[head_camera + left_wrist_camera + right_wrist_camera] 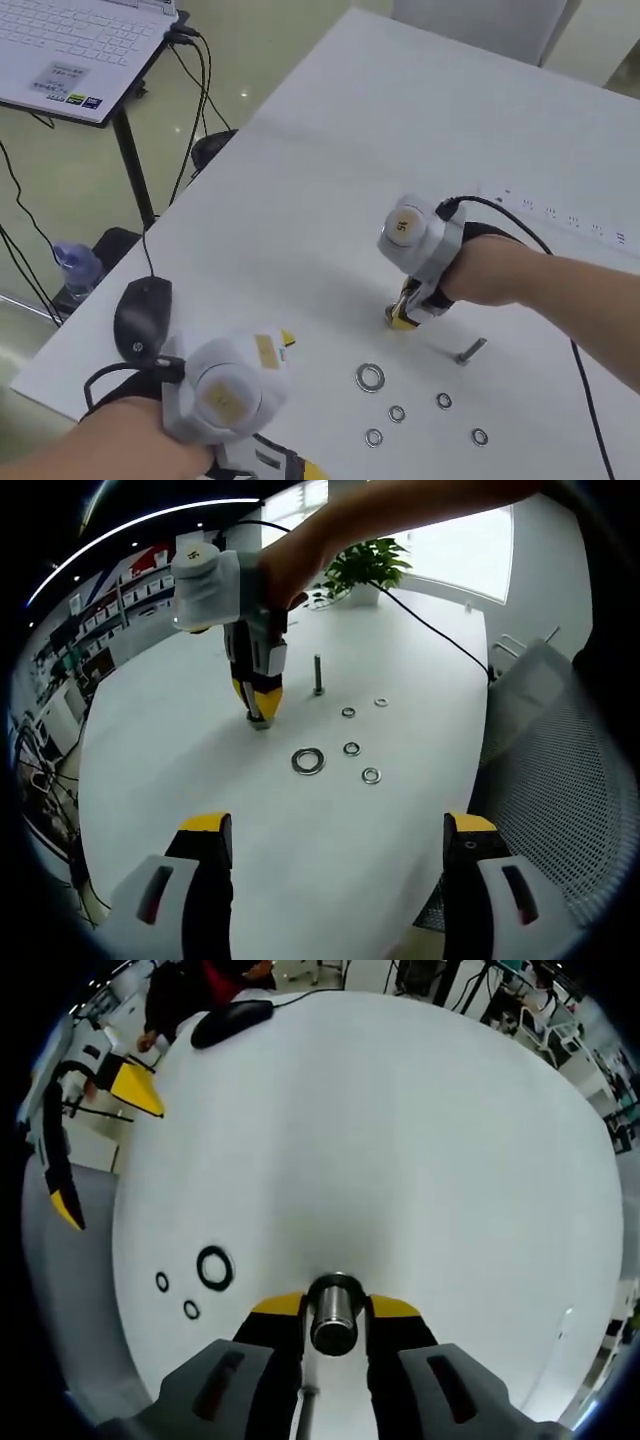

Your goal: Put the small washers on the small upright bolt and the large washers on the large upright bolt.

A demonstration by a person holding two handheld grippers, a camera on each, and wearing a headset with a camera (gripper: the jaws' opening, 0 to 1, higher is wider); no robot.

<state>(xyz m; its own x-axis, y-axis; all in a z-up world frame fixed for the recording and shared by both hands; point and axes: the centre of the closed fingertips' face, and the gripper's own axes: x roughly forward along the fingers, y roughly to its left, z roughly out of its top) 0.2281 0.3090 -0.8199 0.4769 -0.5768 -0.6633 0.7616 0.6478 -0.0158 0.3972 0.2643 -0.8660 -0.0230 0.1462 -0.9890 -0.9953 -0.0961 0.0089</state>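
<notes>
Right gripper [402, 318] has its jaws clamped on the large bolt [335, 1316], seen end-on in the right gripper view, with the tips down at the table [330, 180]. Looks to me like it's standing that bolt up, so this is setup and no washer is on anything yet. In the head view the large washer [370, 377] lies flat at about 7 o'clock from those jaws. The small bolt [470, 351] stands nearby at 4 o'clock, and four small washers [397, 413] are scattered around 5 to 6 o'clock, all apart from each other. Left gripper [338, 825] sits off at 8 o'clock, jaws wide, holding nothing. Next move imo: let go gently so the bolt doesn't tip, then go for a washer
</notes>
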